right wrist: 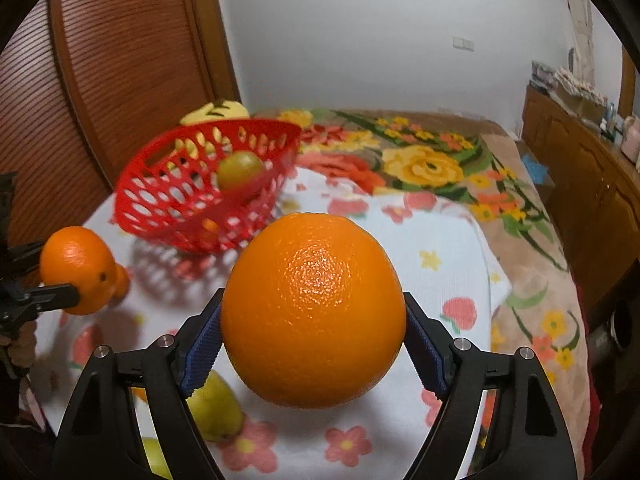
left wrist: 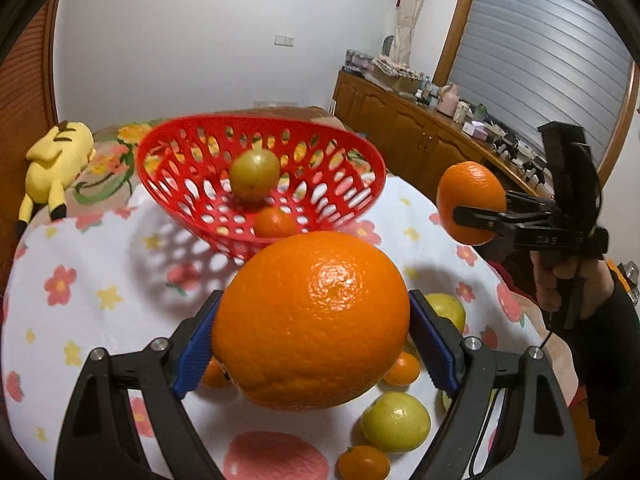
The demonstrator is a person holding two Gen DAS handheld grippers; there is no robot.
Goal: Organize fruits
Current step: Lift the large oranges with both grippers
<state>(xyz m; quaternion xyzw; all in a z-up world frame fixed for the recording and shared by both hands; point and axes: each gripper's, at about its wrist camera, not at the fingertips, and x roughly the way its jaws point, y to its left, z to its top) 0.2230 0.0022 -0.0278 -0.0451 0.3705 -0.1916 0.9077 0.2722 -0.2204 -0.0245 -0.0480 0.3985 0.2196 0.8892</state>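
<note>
Oranges fill both grippers: the left gripper (left wrist: 312, 344) has its jaws pressed on one orange (left wrist: 312, 320), the right gripper (right wrist: 314, 340) on another (right wrist: 314, 312), both raised short of the red basket (left wrist: 168, 168); either smooth round fruit might slip and roll among the loose fruit below; underneath lies a flowered cloth (left wrist: 80, 280), seemingly on a bed, beside a wooden cabinet (left wrist: 400, 128) and a shuttered window (left wrist: 540, 60).

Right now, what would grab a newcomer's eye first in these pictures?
Two big oranges, each clamped in a hand-held gripper: the left gripper grips one orange, the right gripper the other orange. Behind them a red basket sits tilted on the flowered cloth, fruit already inside.
</note>
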